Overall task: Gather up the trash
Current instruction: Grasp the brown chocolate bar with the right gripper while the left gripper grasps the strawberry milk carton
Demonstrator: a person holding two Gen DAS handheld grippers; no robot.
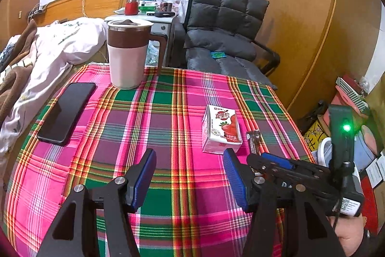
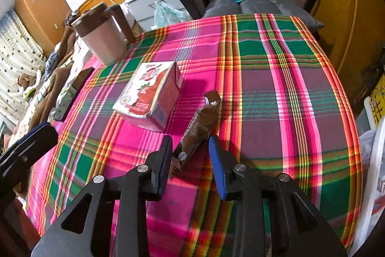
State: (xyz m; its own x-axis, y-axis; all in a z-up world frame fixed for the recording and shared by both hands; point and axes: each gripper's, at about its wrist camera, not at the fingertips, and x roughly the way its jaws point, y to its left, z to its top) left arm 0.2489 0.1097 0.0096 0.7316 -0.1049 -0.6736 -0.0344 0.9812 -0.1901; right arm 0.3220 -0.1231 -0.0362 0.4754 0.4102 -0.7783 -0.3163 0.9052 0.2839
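Right gripper (image 2: 190, 160) jaws stand parted around the brown wrapper (image 2: 199, 122) on the tablecloth (image 2: 288, 88), not pinching it. Risk: thin foil may slip sideways during closure. Left gripper (image 1: 189, 175) is spread, empty.

A woven plaid cloth (image 1: 168, 117), matt and soft-looking, covers the worktop. The drink carton (image 1: 222, 129) is printed paperboard with a slight sheen. The brown wrapper (image 2: 199, 124) looks like glossy foil or plastic film. The phone (image 1: 67, 112) has a smooth, reflective glass face. The jug (image 1: 127, 52) is smooth matt plastic. The fingers (image 2: 217, 168) carry ribbed blue pads on matt black plastic.
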